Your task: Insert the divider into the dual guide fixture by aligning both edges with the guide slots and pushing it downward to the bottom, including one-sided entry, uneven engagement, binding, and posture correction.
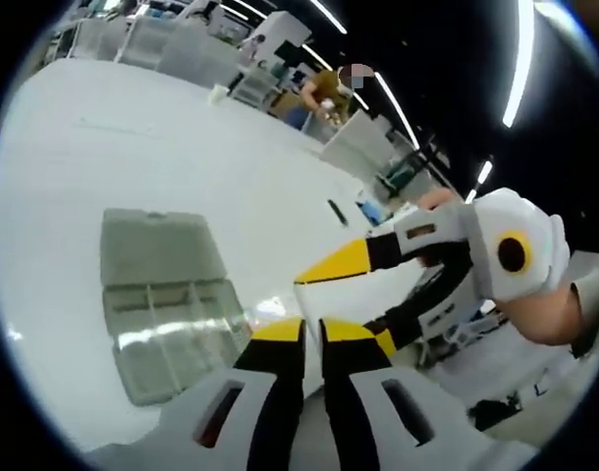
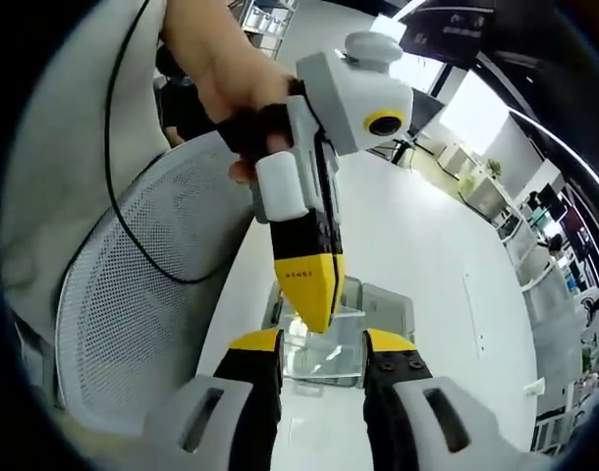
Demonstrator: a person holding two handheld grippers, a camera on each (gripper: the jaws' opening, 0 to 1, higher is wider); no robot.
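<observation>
A clear plastic fixture box [image 1: 162, 304] with several compartments lies open on the white table [image 1: 133, 147]. My left gripper [image 1: 314, 332] hovers above and to the right of it, jaws pressed together; whether anything thin sits between them is too hard to tell. In the right gripper view a hand holds the left gripper [image 2: 314, 304] tip-down over the fixture box [image 2: 344, 343]. My right gripper [image 2: 322, 343] stands open just below that tip, nothing between its jaws. In the left gripper view the right gripper [image 1: 356, 304] comes in from the right, its yellow tip close to mine.
A white mesh chair [image 2: 133, 304] stands at the table's edge beside the person's body. A small dark object [image 1: 337, 212] lies on the table further back. Shelves, bins and another person [image 1: 329, 88] are far behind.
</observation>
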